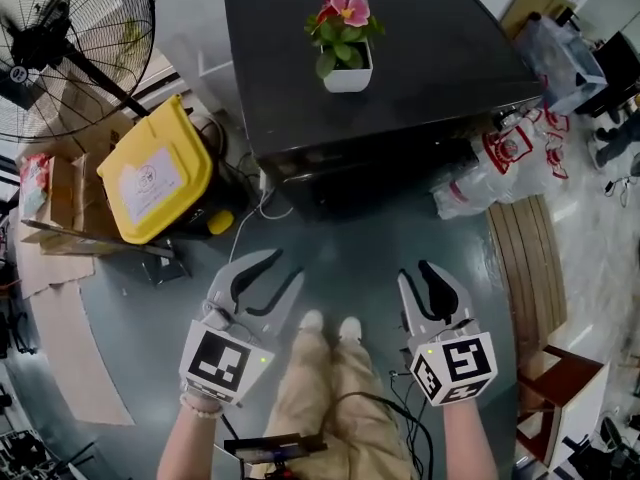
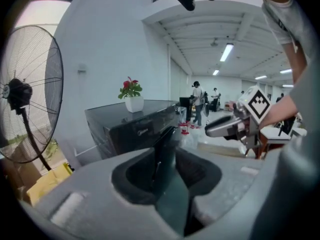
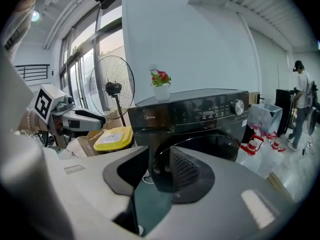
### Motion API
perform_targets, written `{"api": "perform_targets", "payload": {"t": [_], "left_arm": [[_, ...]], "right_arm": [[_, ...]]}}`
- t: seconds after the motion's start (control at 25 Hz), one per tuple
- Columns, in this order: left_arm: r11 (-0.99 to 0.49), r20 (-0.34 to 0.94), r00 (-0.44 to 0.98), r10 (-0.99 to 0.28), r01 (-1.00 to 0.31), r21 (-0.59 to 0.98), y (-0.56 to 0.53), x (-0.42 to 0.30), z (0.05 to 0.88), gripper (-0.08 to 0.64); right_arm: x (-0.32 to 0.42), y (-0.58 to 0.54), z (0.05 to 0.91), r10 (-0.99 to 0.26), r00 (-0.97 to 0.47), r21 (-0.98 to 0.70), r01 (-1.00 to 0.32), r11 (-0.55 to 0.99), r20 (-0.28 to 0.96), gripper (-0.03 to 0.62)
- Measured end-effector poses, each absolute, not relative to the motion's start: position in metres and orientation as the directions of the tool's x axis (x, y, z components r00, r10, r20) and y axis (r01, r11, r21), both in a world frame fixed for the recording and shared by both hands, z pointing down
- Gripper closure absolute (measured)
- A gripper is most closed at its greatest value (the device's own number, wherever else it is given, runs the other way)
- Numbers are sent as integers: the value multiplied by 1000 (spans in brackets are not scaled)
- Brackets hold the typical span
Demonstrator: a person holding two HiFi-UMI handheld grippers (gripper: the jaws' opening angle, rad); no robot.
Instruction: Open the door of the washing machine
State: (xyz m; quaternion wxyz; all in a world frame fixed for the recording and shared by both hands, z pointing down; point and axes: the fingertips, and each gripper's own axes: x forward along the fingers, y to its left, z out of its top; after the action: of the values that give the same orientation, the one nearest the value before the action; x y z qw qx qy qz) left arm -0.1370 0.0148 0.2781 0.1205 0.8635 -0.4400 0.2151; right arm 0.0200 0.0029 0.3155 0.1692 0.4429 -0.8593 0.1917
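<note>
The black washing machine (image 1: 440, 68) stands ahead of me with a potted pink flower (image 1: 343, 38) on its top. In the right gripper view its front (image 3: 200, 115) shows a control panel with a knob, and the round dark door (image 3: 215, 146) lies flat against it. My left gripper (image 1: 285, 266) hangs over the floor short of the machine, jaws open and empty; it also shows as the left gripper (image 2: 167, 156). Beside it my right gripper (image 1: 416, 273) is open too, with nothing between the fingers; in its own view the right gripper (image 3: 157, 169) points at the door.
A standing fan (image 1: 60, 48) and a yellow-lidded bin (image 1: 155, 173) sit left of the machine, with cardboard (image 1: 50, 218) beyond. Plastic bags (image 1: 500, 163) and a slatted wooden board (image 1: 530, 268) lie to the right. My legs and shoes (image 1: 330, 368) are between the grippers. People stand far back (image 2: 197, 101).
</note>
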Motion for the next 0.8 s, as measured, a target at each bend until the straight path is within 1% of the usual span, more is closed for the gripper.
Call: {"api": "perform_targets", "payload": {"t": [0.2,0.36,0.6,0.8], "left_arm": [[-621,492,542,-681,-784,5,11,-132,303,439],[-618,490,547,-678,-786,23,2,-129,318,435],[-655,496,565,-660,-756,-10,-10,-126,340,433],[-677,520,564,-642,-735,-39,-16,-126,362,433]], "right_arm": [[18,4,327,-700,-542,-166,-830,533,465,476],[17,1,336,-705,-534,-153,-834,530,466,476],[19,-2,349,-720,-510,-161,-852,498,471,476],[19,-5,356,-733,-509,-172,-855,489,451,476]]}}
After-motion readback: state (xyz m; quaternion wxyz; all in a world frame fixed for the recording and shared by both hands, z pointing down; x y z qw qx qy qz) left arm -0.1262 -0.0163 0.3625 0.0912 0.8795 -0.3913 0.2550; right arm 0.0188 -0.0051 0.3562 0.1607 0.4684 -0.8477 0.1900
